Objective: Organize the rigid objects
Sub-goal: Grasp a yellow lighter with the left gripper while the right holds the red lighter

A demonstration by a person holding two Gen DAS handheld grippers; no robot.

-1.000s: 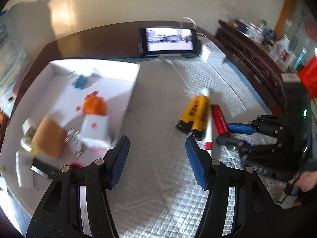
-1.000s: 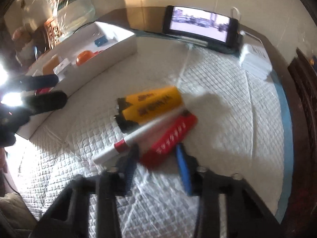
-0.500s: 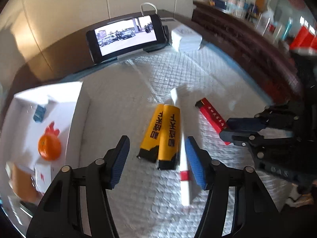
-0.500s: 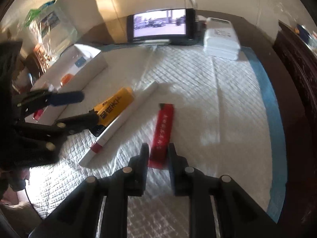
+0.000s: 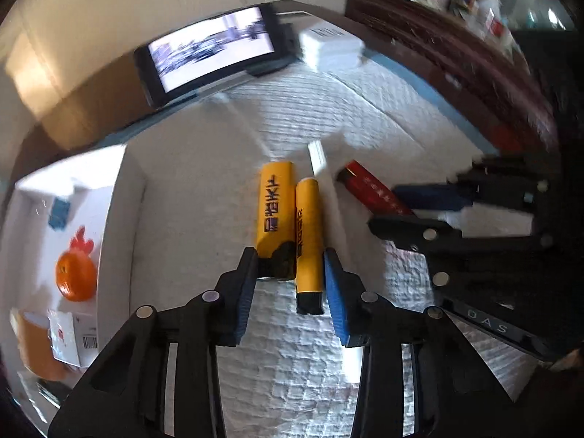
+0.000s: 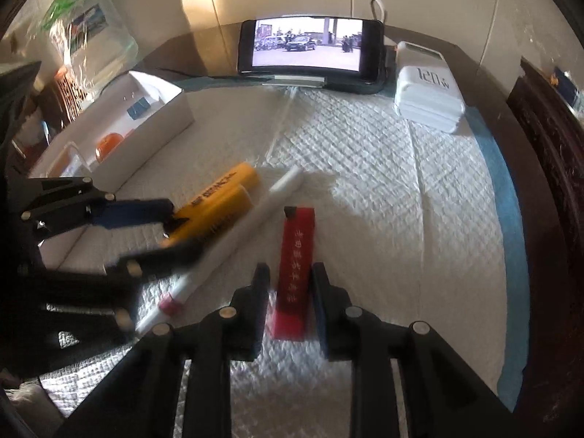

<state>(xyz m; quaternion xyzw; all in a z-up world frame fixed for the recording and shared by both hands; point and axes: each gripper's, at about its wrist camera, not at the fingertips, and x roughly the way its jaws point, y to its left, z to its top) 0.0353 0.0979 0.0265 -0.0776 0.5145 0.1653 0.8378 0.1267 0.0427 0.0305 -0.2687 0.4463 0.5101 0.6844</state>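
**Both grippers set around items on the padded table**

Your left gripper has its jaws spread around the black ends of two yellow tubes; contact cannot be confirmed. Your right gripper straddles the red box, jaws close beside it, a firm pinch not evident. A white pen lies between tubes and box. The white tray sits left, holding an orange toy.

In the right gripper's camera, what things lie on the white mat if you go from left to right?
Yellow tubes → white pen → red box, which sits between the right gripper fingers.
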